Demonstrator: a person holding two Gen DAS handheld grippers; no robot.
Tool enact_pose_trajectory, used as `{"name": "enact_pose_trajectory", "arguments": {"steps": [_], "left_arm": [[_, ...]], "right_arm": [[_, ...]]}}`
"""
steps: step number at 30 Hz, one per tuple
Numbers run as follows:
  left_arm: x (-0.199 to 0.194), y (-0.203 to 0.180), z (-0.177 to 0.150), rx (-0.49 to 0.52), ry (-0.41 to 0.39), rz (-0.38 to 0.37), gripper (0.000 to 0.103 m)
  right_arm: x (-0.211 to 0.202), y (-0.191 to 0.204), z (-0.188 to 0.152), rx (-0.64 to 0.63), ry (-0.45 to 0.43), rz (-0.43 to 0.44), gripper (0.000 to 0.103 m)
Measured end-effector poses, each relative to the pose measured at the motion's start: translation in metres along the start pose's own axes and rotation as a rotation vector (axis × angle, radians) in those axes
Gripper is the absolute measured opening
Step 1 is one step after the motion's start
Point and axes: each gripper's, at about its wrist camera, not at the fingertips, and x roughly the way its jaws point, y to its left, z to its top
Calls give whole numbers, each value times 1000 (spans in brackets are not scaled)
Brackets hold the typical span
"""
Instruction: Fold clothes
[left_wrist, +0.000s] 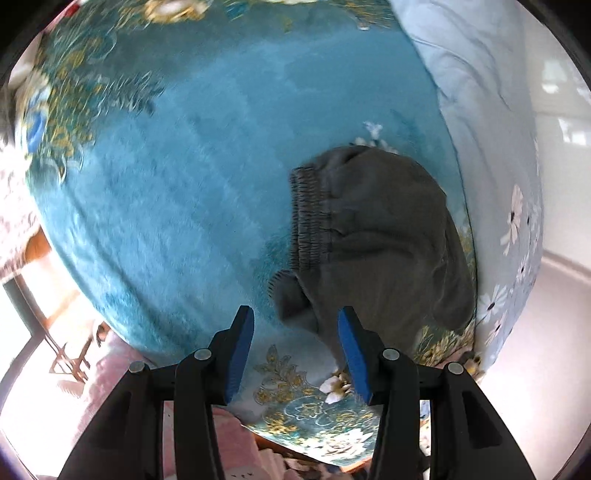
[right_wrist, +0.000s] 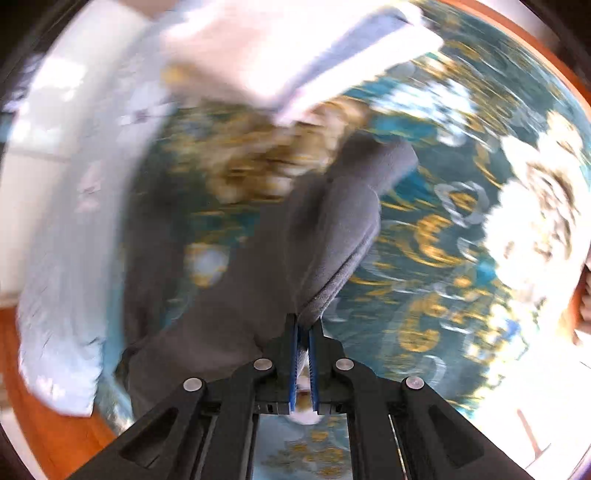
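Note:
Dark grey sweatpants (left_wrist: 384, 236) lie bunched on a teal floral blanket (left_wrist: 177, 192), with the elastic waistband (left_wrist: 308, 214) facing left. My left gripper (left_wrist: 295, 332) is open and empty, just above the near end of the pants. In the right wrist view my right gripper (right_wrist: 303, 325) is shut on a fold of the same grey pants (right_wrist: 332, 221) and holds it lifted off the blanket (right_wrist: 443, 240). That view is blurred by motion.
A pale blue flowered quilt (left_wrist: 491, 147) lies along the right side of the blanket and shows at the left in the right wrist view (right_wrist: 62, 258). Pink bedding (left_wrist: 236, 435) lies below the blanket edge. A wooden floor (right_wrist: 55, 424) is beside the bed.

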Motion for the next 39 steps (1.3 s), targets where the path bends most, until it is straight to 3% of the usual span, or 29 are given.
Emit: {"name": "enact_pose_trajectory", "arguments": {"steps": [4, 7, 15, 21, 26, 27, 30, 33, 36, 39], "left_arm": [[13, 12, 10, -48, 2, 5, 51], [39, 24, 14, -115, 45, -2, 52], [146, 45, -8, -378, 266, -179, 59], [197, 42, -24, -495, 306, -195, 59], [216, 30, -31, -569, 300, -188, 59], [215, 25, -30, -557, 292, -166, 59], [205, 10, -24, -481, 252, -89, 44], [172, -10, -6, -372, 181, -51, 19], [110, -43, 25, -148, 28, -62, 16], [18, -82, 41, 145, -231, -63, 16]], "right_arm": [[5, -27, 12, 100, 6, -68, 5], [-11, -15, 23, 92, -39, -79, 5], [-50, 31, 45, -45, -103, -143, 5], [-51, 60, 46, -128, -92, -207, 5], [-53, 73, 46, -169, -87, -234, 5], [-53, 73, 46, -170, -86, -235, 5], [-56, 75, 44, -170, -86, -234, 5], [-59, 74, 40, -163, -87, -224, 5], [-58, 73, 33, -148, -78, -202, 5], [-53, 75, 21, -147, -58, -159, 5]]}}
